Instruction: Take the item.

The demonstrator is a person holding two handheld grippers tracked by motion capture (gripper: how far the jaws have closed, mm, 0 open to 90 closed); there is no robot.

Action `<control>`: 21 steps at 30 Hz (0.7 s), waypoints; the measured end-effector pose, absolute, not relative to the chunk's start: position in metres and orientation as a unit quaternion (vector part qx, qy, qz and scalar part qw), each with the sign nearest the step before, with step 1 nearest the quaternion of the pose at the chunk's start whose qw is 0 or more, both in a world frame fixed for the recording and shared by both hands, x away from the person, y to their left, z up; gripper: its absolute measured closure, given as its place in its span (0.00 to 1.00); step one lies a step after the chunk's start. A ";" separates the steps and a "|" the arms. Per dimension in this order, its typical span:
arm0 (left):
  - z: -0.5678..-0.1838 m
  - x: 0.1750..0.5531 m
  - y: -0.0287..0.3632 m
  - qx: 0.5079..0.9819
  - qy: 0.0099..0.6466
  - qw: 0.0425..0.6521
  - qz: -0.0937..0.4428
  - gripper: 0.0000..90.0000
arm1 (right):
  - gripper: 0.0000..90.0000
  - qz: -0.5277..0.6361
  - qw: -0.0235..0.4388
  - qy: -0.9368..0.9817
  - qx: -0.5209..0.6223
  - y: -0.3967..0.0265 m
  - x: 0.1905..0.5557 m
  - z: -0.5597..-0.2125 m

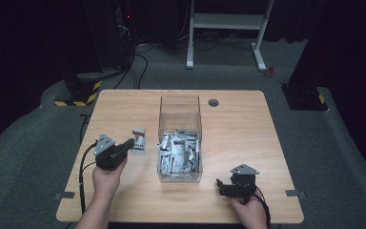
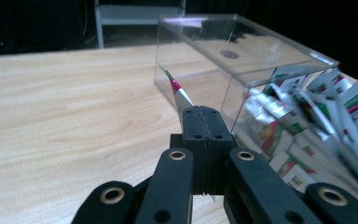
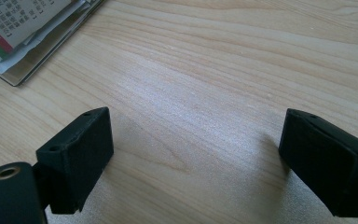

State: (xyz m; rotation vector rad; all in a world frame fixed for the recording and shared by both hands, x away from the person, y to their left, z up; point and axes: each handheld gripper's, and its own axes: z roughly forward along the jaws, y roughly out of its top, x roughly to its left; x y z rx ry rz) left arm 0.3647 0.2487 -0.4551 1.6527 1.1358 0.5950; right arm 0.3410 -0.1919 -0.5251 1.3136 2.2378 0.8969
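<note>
My left gripper (image 1: 131, 142) (image 2: 204, 114) is shut on a thin white sachet (image 1: 139, 139) (image 2: 179, 92) with red and green print, held edge-on just above the wooden table, left of a clear plastic box (image 1: 180, 98) (image 2: 200, 56). Several more such sachets (image 1: 177, 152) (image 2: 317, 116) are piled in the near half of the box. The far half of the box holds nothing. My right gripper (image 1: 220, 186) (image 3: 196, 154) rests low over the table near the front right, its jaws wide open with bare wood between them.
The table (image 1: 238, 129) has a round cable hole (image 1: 213, 102) at the back. The box's near corner (image 3: 25, 72) lies up and left of my right gripper. Beyond the table are a white stand (image 1: 226, 21) and cables on a dark floor.
</note>
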 end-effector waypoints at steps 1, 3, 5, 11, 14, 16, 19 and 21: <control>-0.458 0.366 0.249 0.684 0.473 0.499 0.245 1.00 | 0.11 0.320 0.197 0.799 0.469 -0.192 0.341 -0.525; -0.461 0.369 0.250 0.686 0.477 0.494 0.241 1.00 | 0.11 0.320 0.197 0.799 0.469 -0.192 0.341 -0.525; -0.466 0.372 0.251 0.686 0.482 0.491 0.238 1.00 | 0.11 0.320 0.197 0.799 0.469 -0.192 0.341 -0.525; -0.475 0.377 0.252 0.687 0.494 0.479 0.232 1.00 | 0.11 0.320 0.196 0.799 0.470 -0.192 0.341 -0.525; -0.479 0.379 0.253 0.691 0.497 0.471 0.232 1.00 | 0.11 0.320 0.196 0.799 0.470 -0.192 0.341 -0.525; -0.480 0.380 0.253 0.691 0.499 0.468 0.232 1.00 | 0.11 0.320 0.196 0.799 0.470 -0.192 0.341 -0.525; -0.482 0.382 0.252 0.691 0.502 0.466 0.231 1.00 | 0.11 0.320 0.196 0.799 0.470 -0.192 0.341 -0.525; -0.483 0.384 0.252 0.692 0.504 0.463 0.232 1.00 | 0.11 0.320 0.196 0.799 0.470 -0.192 0.341 -0.525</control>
